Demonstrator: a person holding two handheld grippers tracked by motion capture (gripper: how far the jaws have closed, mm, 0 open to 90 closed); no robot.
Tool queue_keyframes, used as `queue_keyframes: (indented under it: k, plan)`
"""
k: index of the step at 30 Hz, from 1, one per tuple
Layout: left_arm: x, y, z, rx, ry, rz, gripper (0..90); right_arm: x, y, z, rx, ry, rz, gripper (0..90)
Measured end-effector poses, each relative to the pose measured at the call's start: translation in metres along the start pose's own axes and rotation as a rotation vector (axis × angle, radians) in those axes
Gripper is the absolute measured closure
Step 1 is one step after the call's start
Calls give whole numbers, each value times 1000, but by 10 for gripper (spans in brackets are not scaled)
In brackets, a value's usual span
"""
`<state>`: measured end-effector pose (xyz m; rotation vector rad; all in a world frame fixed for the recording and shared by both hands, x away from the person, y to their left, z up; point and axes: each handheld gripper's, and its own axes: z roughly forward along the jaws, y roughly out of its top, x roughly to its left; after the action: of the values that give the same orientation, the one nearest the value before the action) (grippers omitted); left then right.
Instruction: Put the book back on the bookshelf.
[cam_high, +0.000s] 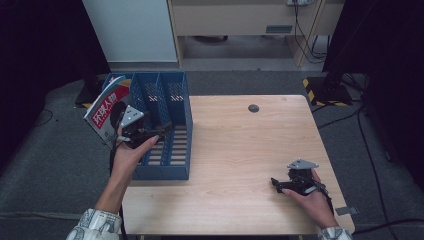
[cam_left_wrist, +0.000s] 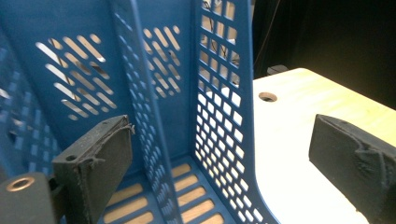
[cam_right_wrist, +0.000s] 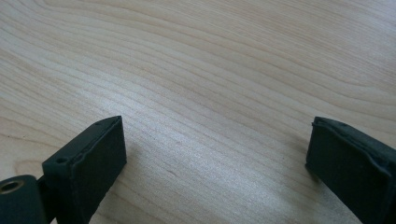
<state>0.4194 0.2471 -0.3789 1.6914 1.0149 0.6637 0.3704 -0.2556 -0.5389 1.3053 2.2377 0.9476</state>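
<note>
left gripper (cam_high: 162, 131): spread, empty, beside magazine (cam_high: 106, 110) leaning in blue file rack (cam_high: 170, 165)'s left slot | right gripper (cam_high: 274, 183): spread, idle, near-right on bench (cam_high: 240, 150)

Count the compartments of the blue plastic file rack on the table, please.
3. The blue plastic file rack stands at the left edge of the light wooden table: a left compartment holding a red-and-white book, a middle one and a right one.
</note>
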Motion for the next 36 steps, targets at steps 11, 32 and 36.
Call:
queue_keyframes:
  k: [11, 32, 36]
  plan:
    - [-29, -7, 15, 38, -52, 38, 51, 0, 0, 0, 6, 0, -3, 43]
    - [-81, -16, 48, 100, -141, 84, 51, 0, -1, -1, 5, 0, -2, 40]
    - [-91, -17, 55, 111, -155, 90, 51, -1, -1, -1, 5, 2, -12, 41]
